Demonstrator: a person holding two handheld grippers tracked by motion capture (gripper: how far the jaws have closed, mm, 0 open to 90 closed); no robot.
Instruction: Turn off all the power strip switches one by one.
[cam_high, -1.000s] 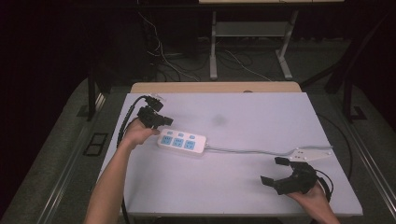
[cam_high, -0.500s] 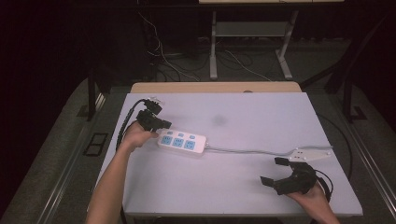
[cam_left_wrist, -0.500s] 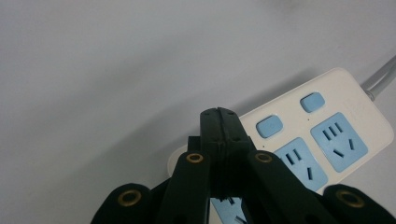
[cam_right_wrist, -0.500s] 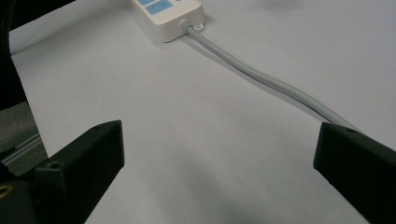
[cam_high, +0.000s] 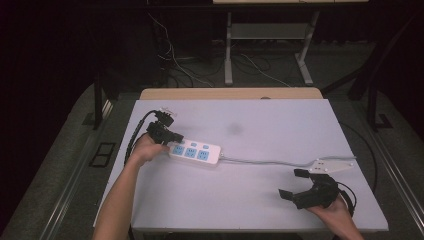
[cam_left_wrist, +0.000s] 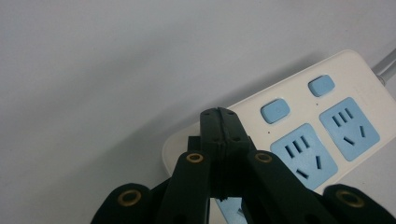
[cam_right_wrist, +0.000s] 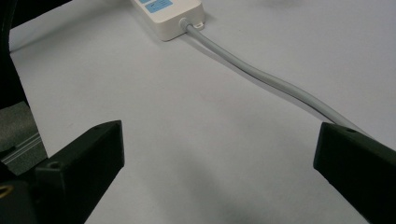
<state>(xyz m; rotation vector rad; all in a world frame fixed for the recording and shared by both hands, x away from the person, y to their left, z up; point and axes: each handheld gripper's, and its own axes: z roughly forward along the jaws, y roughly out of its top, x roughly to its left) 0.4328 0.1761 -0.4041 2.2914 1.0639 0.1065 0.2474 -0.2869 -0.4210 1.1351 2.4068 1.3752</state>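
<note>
A white power strip (cam_high: 195, 153) with blue sockets lies flat left of centre, grey cord (cam_high: 270, 162) trailing right.

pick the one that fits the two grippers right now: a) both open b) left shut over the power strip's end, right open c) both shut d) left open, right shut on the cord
b: in the left gripper view the left gripper has its jaws pressed together above the power strip, while the right gripper has jaws spread wide over the table, with the cord lying free.
</note>
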